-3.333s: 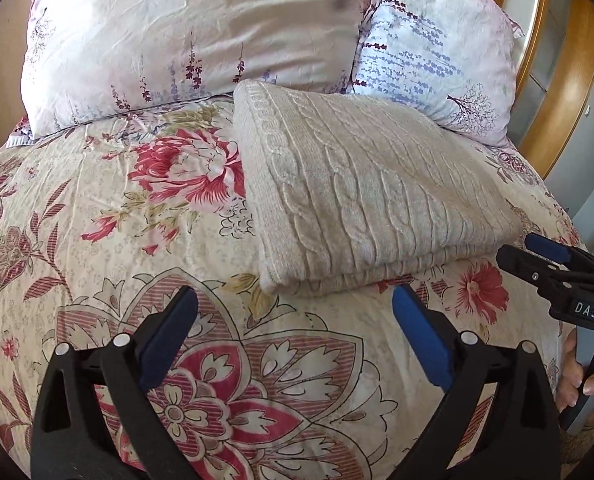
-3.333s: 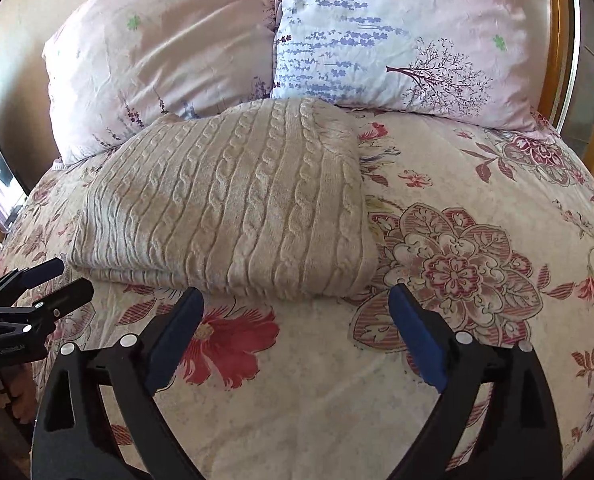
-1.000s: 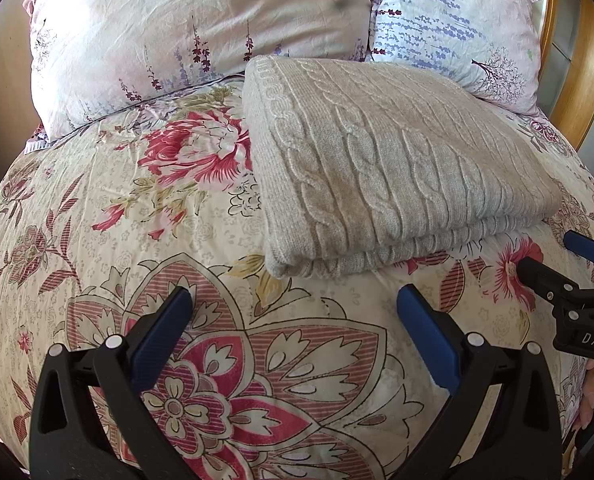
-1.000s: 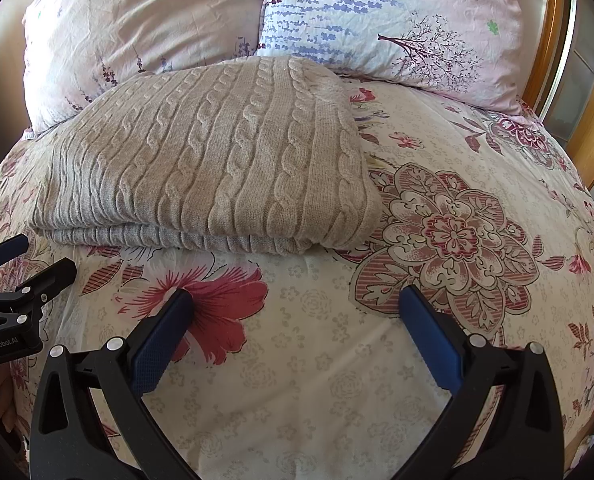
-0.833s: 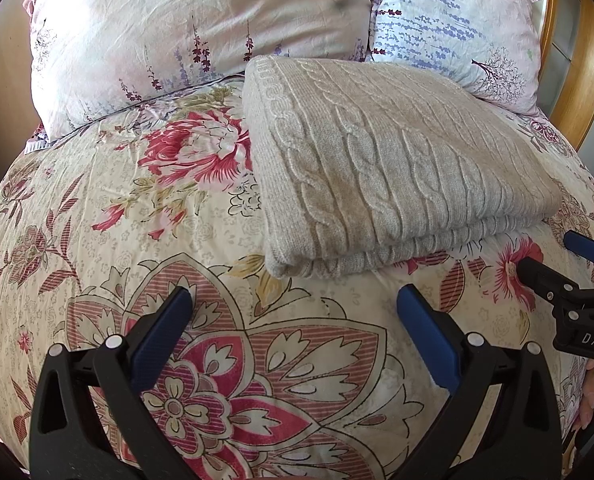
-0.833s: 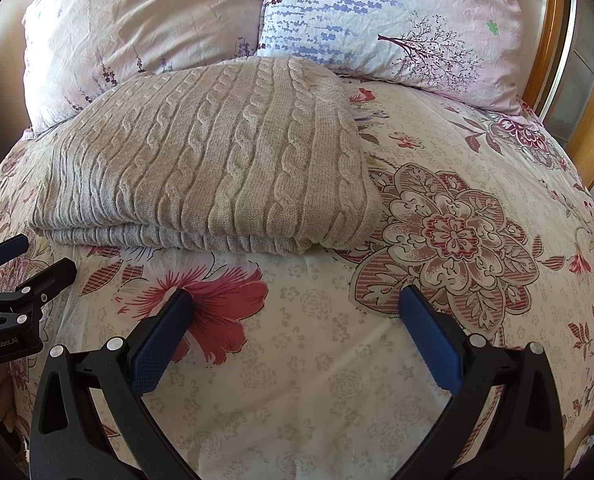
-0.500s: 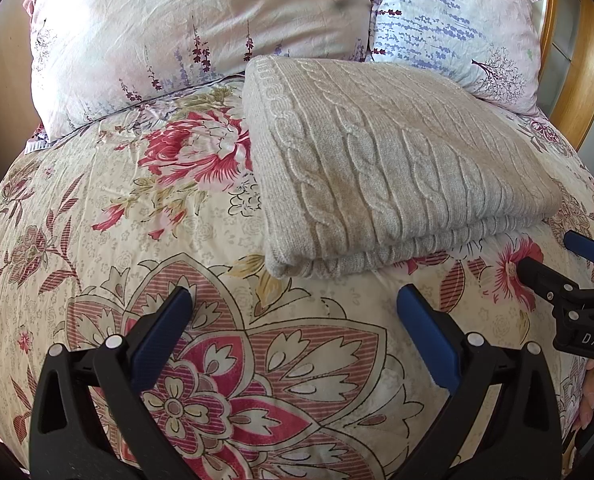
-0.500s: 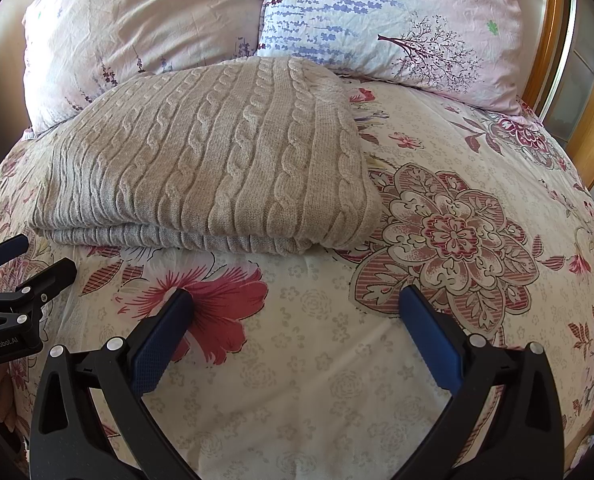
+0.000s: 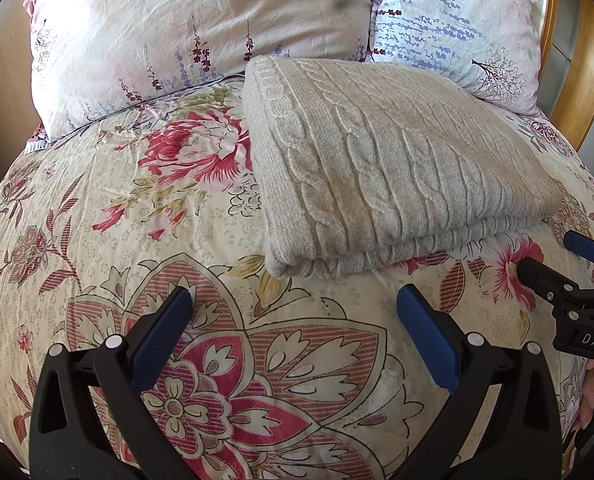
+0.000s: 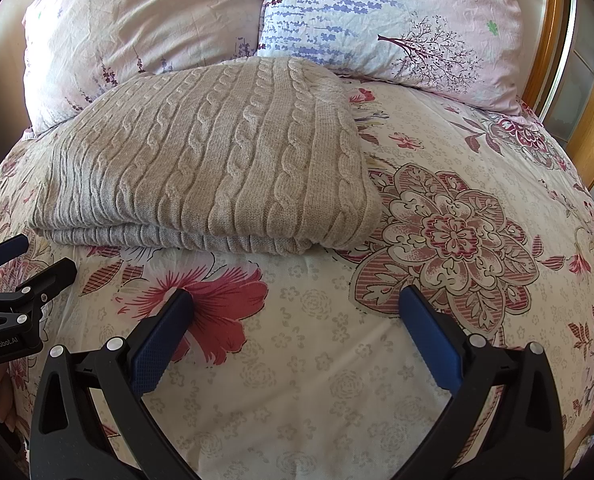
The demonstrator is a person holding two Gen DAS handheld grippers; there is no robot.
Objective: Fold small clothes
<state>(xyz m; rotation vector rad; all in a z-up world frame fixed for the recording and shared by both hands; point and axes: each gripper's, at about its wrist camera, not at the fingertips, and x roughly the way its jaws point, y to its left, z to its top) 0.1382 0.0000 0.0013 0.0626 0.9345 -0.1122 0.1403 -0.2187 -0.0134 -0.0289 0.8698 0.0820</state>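
A beige cable-knit sweater (image 9: 385, 160) lies folded into a neat rectangle on the floral bedspread (image 9: 137, 240), just in front of the pillows. It also shows in the right wrist view (image 10: 217, 160). My left gripper (image 9: 295, 300) is open and empty, hovering over the bedspread just short of the sweater's near edge. My right gripper (image 10: 297, 300) is open and empty too, also short of the sweater's near edge. Each gripper shows at the edge of the other's view: the right one (image 9: 569, 264), the left one (image 10: 25, 260).
Two floral pillows (image 9: 201, 24) (image 9: 457, 20) lean at the head of the bed behind the sweater. A curved wooden headboard (image 9: 589, 60) rises at the right. The bedspread (image 10: 477, 240) extends to the right of the sweater.
Since 3.3 s ago both grippers moved closer to the sweater. Over the last second nothing has visibly moved.
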